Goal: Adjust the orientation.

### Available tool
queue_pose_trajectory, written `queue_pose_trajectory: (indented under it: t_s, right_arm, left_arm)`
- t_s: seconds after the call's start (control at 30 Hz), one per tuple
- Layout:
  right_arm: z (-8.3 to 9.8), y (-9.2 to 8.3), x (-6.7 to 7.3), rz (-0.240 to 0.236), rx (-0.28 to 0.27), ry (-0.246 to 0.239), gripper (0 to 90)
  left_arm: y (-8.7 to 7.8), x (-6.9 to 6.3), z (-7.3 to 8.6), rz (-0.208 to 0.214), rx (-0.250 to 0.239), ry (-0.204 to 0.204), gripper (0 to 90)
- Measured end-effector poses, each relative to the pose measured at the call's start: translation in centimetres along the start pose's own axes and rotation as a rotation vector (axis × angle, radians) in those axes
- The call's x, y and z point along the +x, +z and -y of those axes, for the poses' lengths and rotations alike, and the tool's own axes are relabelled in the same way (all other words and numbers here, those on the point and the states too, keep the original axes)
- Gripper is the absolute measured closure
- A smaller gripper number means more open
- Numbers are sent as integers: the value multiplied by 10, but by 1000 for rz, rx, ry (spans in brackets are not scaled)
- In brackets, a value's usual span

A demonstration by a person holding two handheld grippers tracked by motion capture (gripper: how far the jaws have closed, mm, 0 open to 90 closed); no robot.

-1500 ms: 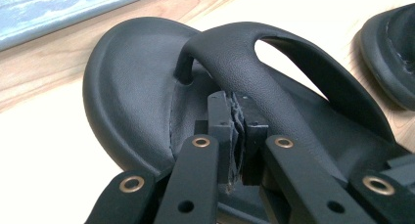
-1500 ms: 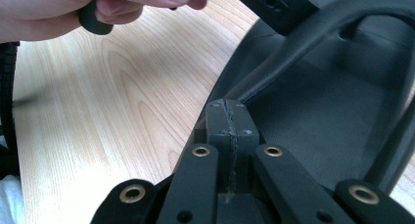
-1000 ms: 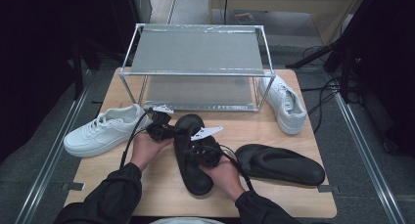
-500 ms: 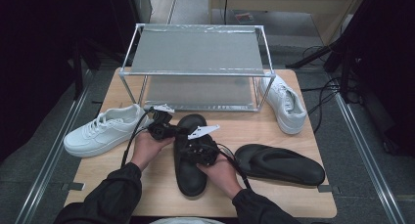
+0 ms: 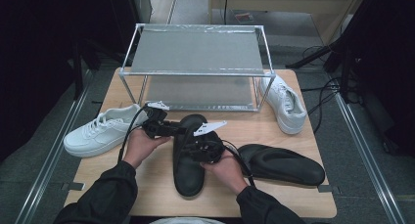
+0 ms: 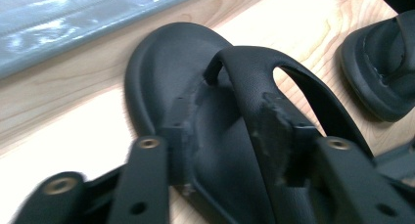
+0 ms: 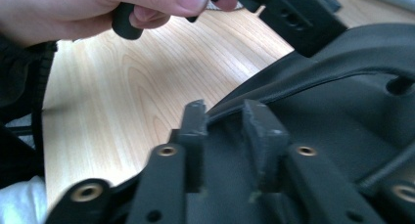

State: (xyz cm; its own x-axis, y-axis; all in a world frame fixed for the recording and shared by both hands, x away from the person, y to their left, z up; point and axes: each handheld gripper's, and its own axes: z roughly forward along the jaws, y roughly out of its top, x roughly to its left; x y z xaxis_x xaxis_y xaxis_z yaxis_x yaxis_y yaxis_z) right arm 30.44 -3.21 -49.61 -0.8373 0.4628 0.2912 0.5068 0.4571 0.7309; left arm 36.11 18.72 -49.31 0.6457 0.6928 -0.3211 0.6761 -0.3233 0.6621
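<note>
A black thong sandal (image 5: 188, 172) lies lengthwise at the table's front centre. My left gripper (image 5: 179, 131) reaches in from the left over its toe end. Its jaws have just been opening and now stand open astride the sandal's strap (image 6: 254, 82), left pad on the footbed, right pad beside the strap. My right gripper (image 5: 195, 146) comes in from the right at the sandal's middle. Its jaws have also just been opening. They stand a little apart, and the strap's edge (image 7: 274, 94) runs into the gap without being pinched.
A second black sandal (image 5: 284, 163) lies to the right. One white sneaker (image 5: 100, 131) sits at the left, another (image 5: 284, 104) at the back right beside a metal two-shelf rack (image 5: 195, 53). The wooden table (image 5: 147, 194) ends just behind my forearms.
The sandal's heel has swung slightly left, so it now lies straighter along the table. Both hands have stayed over it almost in place.
</note>
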Motion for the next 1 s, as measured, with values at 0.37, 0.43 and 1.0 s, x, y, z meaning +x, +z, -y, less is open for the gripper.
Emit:
queue_pose_trajectory:
  t_s: [0.37,0.43,1.0]
  right_arm:
    - [5,-43,2,-10,-22,-131,550]
    - [5,-47,0,-1,-29,-115,550]
    - [25,-77,-19,7,-27,-102,536]
  left_arm:
    - [-21,-19,4,48,27,52,368]
    - [-23,-23,5,51,20,67,357]
    - [-39,-39,18,84,-23,116,334]
